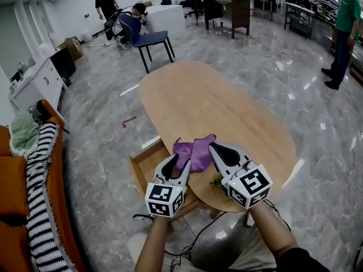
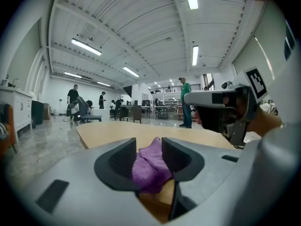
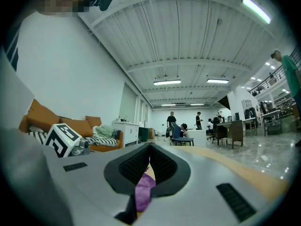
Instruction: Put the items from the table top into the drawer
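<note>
with left gripper (image 1: 181,161) spread about the purple cloth (image 1: 196,152) and right gripper (image 1: 213,147) pinching its right edge, at the table's (image 1: 198,95) near end: needed a firm left bite on the fold, then lifted both together, swung left over the open drawer (image 1: 146,164).

left claw (image 1: 180,161) jaws apart; right claw (image 1: 215,147) pinched shut on purple cloth (image 1: 197,154).

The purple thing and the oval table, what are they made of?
The purple cloth looks like soft fabric, matte and slightly fuzzy: it bunches into folds. The table looks like pale wood or wood-look laminate, smooth and evenly tan; I cannot tell which.
</note>
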